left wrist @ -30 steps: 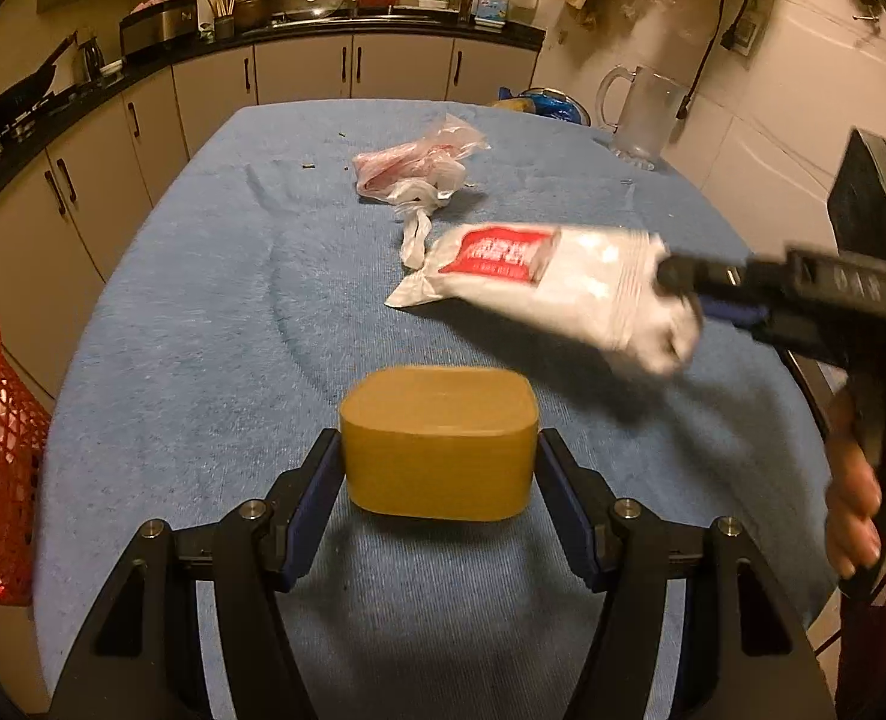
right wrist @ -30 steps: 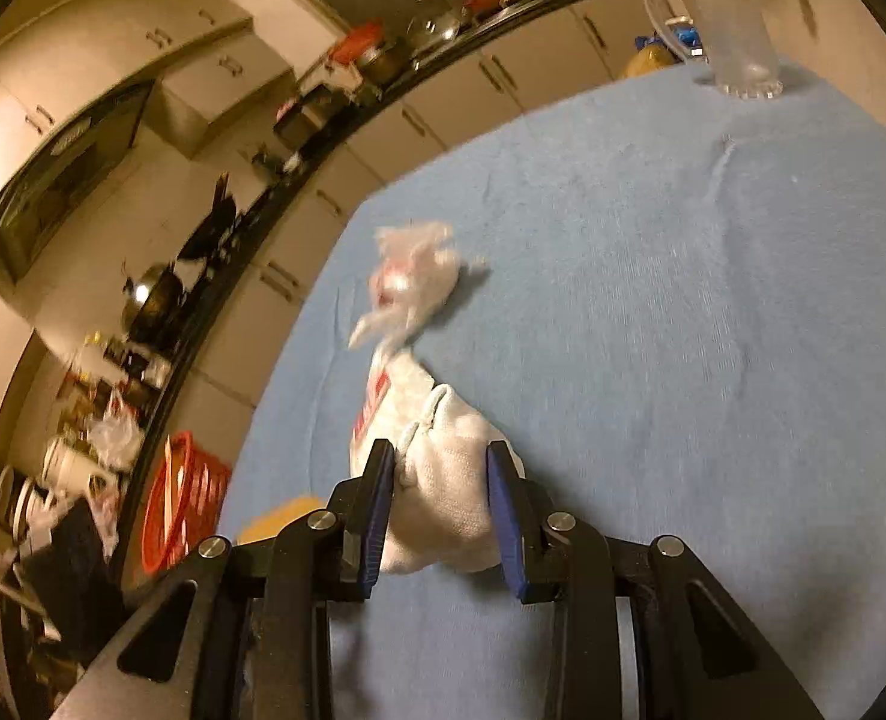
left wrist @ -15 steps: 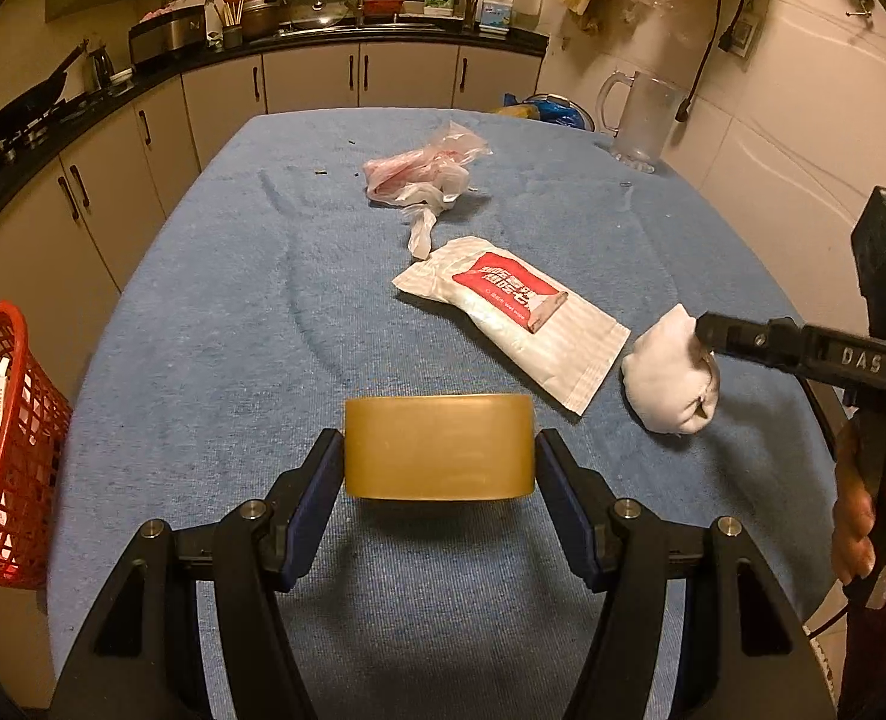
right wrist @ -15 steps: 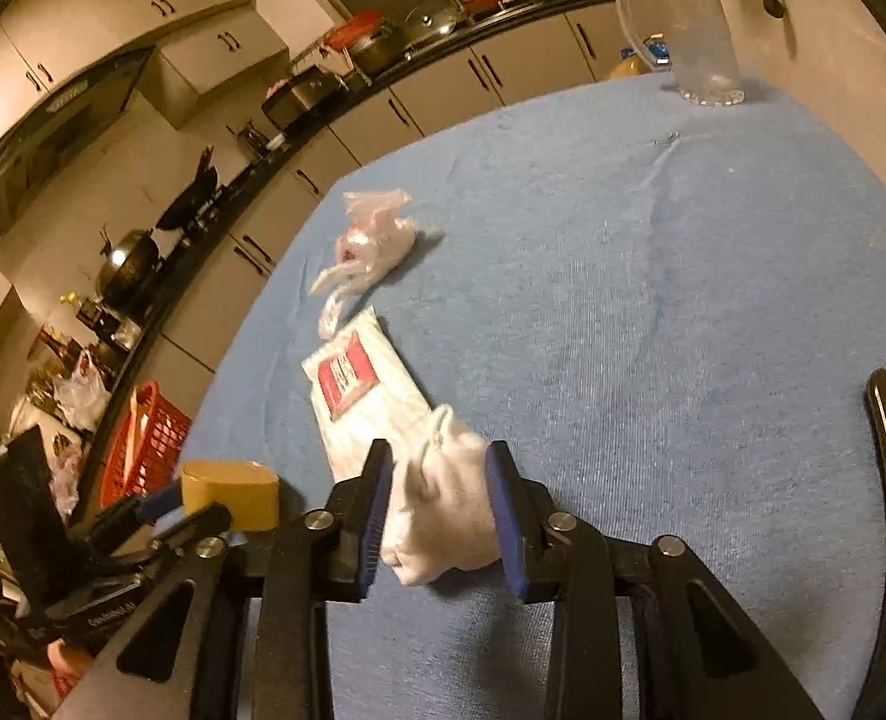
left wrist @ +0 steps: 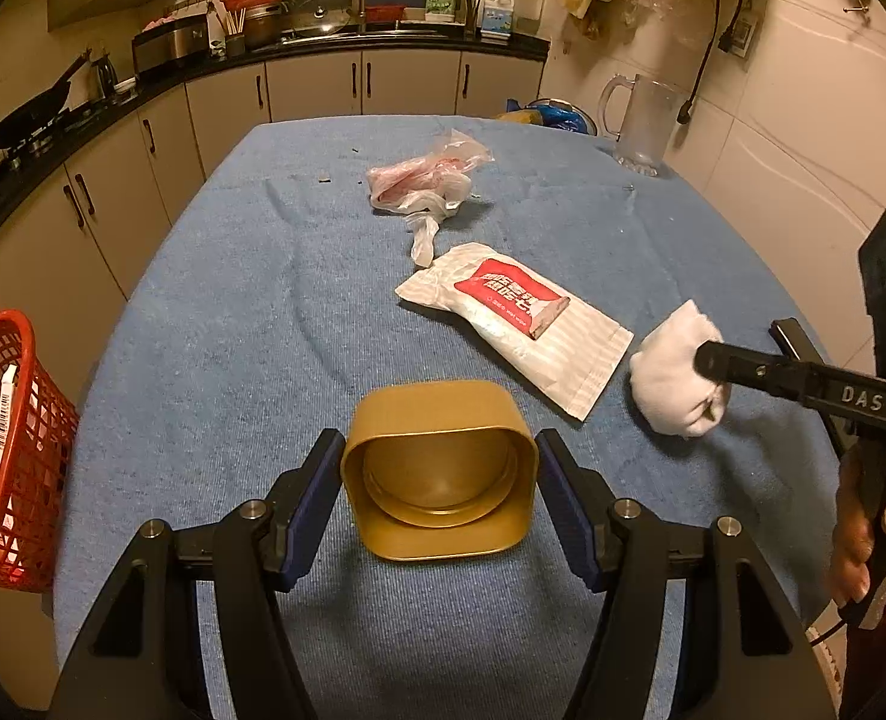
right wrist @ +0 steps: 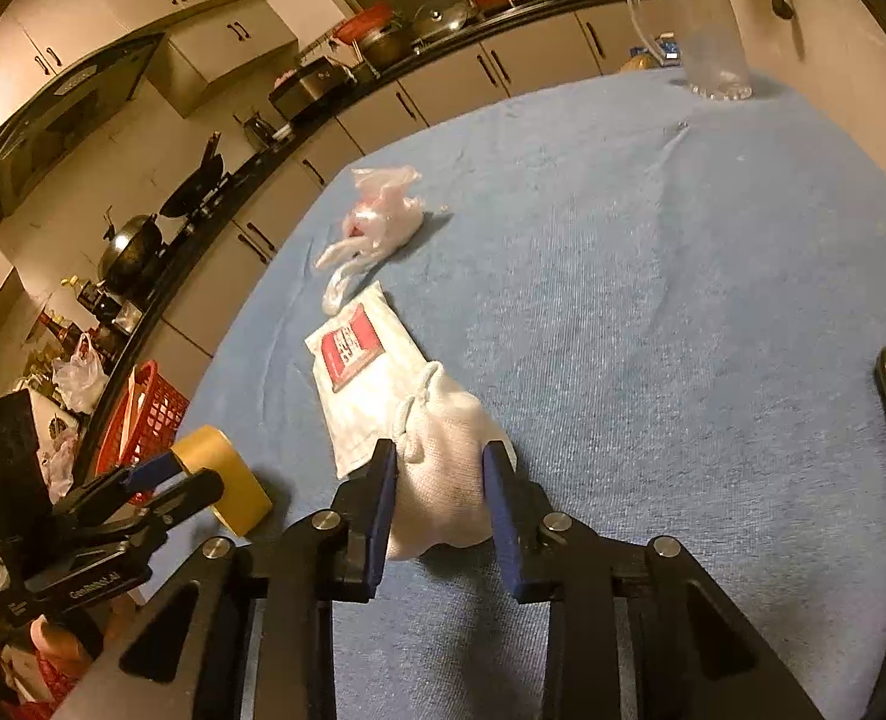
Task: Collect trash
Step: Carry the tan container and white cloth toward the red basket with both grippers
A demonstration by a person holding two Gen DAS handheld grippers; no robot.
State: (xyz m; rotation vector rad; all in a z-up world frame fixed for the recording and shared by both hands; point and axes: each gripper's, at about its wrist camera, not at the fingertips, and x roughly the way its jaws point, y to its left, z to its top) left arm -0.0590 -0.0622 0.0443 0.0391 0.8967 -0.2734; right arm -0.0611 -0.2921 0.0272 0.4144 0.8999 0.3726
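We are reading "DAS" on the right claw [right wrist: 440,486], which is just closing on a white tissue wad [right wrist: 440,480]; our left claw [left wrist: 440,468] is clamping a golden cap [left wrist: 437,468].

A gold square cap [left wrist: 437,468], white wad [left wrist: 674,381], red-labelled white packet [left wrist: 515,324] and crumpled plastic bag [left wrist: 425,180] dot the blue tablecloth [left wrist: 215,312].

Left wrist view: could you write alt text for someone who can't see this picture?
A hand-held left gripper clamps a gold square cap above a blue-clothed table. Ahead lie a white packet with a red label and a crumpled plastic bag; the right gripper pinches a white wad, and a red basket stands left.
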